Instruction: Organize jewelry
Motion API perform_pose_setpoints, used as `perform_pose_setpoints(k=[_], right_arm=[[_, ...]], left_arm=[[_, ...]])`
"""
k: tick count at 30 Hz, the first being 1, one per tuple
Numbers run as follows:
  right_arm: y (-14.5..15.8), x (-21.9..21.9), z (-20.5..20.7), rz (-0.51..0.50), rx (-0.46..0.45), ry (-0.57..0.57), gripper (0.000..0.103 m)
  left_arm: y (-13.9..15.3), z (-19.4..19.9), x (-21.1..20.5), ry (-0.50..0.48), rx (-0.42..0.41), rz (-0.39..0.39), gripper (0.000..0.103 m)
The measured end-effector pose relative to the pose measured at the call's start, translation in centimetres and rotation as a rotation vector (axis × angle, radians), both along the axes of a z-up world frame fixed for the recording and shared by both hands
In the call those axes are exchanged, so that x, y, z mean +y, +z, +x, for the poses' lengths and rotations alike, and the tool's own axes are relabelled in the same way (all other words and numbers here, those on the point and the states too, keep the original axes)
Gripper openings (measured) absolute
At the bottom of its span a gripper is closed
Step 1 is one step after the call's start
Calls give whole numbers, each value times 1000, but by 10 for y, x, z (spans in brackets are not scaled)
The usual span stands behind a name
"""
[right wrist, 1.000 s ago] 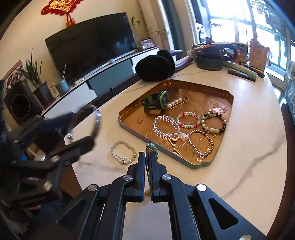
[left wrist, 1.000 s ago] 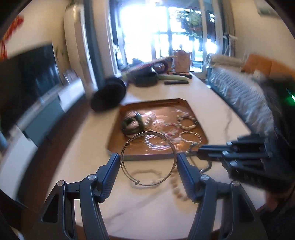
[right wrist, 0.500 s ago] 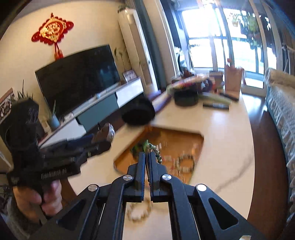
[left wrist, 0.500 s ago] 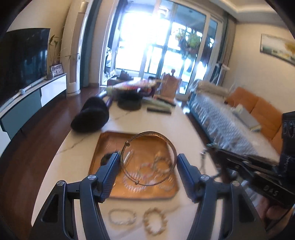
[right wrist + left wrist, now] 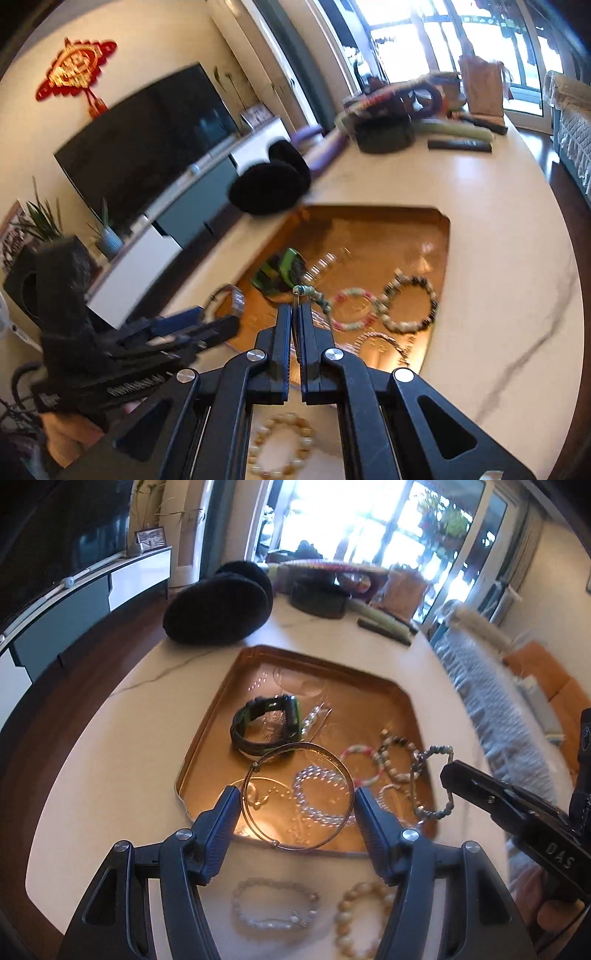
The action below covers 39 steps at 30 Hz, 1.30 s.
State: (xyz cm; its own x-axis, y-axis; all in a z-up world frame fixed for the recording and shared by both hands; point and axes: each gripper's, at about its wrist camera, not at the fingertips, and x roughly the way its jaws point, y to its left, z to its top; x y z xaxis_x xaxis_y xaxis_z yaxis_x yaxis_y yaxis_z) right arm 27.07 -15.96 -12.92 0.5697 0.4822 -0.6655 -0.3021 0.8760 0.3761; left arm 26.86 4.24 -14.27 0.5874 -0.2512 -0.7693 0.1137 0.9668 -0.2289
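Left wrist view showed the left gripper [image 5: 293,805] with its fingers clamped across a thin gold wire bangle [image 5: 295,796], held over the near edge of the copper tray [image 5: 207,738]. At about 3 o'clock the right gripper [image 5: 448,775], fingers pinched shut, dangled a green beaded bracelet [image 5: 430,781] above the tray's right side. Best practice: lower each piece into a bare patch, clear of the green watch [image 5: 267,725], before letting go. Motion blur smeared the tray's smaller pieces; two beaded bracelets on the table [image 5: 110,775] were partly hidden behind the fingers.
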Motion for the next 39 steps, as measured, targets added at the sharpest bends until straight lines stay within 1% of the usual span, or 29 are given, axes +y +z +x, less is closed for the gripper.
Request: perform_pose_setpoints(k=[2,5,7,9,10,12,13,14,15,16,17,18,20,21,22,23,26,27,28,29,30,31,32,33,34,36,38,39], right_arm=[[-10,-5,2,0,20,2,4],[-21,-6,5,-17,37,-4,4],[-28,-6,8,-31,49,-5,4],[-31,-8,10,-31,63,-10,5],[-31,-10,11,-27,66,-15,8],[-29,-15,9,-28,65,-37,10],[-29,-17,8,-30,67,-36,16],[-28,-19,7,-29,65,-41,32],[-27,-22,7,-29,63,-48,43],[-25,-23,7,-29,57,-56,62],[-22,-24,7,-27,47,-70,68],[-20,-25,6,-18,44,-79,69],[-15,-25,5,15,49,-92,73],[-13,-25,4,34,53,-88,75],[-10,-23,2,47,54,-80,78],[-6,-21,-1,49,51,-75,82],[10,-14,-19,3,32,-70,88],[18,-11,-28,-14,24,-62,89],[27,-9,-37,-15,1,-44,91],[38,-6,-52,-15,-40,-21,97],[45,-4,-63,-25,-65,-12,101],[50,-1,-78,-46,-95,1,103],[51,2,-91,-68,-114,14,103],[50,4,-101,-86,-128,26,103],[45,4,-114,-102,-149,29,103],[35,-1,-129,-68,-197,14,103],[20,-2,-123,-50,-121,4,103],[12,-2,-118,-19,-74,16,103]], left_arm=[[-7,6,-4,-11,16,7,63],[-17,15,-15,-24,45,-12,64],[-22,22,-23,-16,60,-20,64],[-28,28,-27,-7,73,-12,64],[-30,32,-27,3,79,-8,64],[-32,31,-24,5,81,-30,64],[-31,31,-22,3,84,-45,65],[-28,30,-20,3,86,-43,71],[-25,29,-20,2,82,-29,78],[-20,26,-21,0,67,-9,92],[-16,22,-21,-2,49,8,96],[-10,15,-22,4,19,38,96],[-4,8,-22,12,6,79,96],[-1,2,-20,16,1,94,97],[1,-2,-19,7,-3,90,97],[4,-8,-17,-5,-7,84,97],[19,-30,-8,-25,-24,71,97],[25,-42,-2,-33,-19,42,97],[29,-52,3,-45,-11,12,97],[33,-65,9,-57,-1,-17,97],[36,-75,15,-63,6,-32,97],[40,-86,22,-75,10,-44,97],[42,-98,31,-75,6,-56,97],[41,-112,42,-54,0,-76,97],[39,-117,48,-40,1,-88,97],[25,-128,64,12,26,-125,97],[11,-128,70,41,37,-123,97],[0,-128,70,64,44,-105,97]])
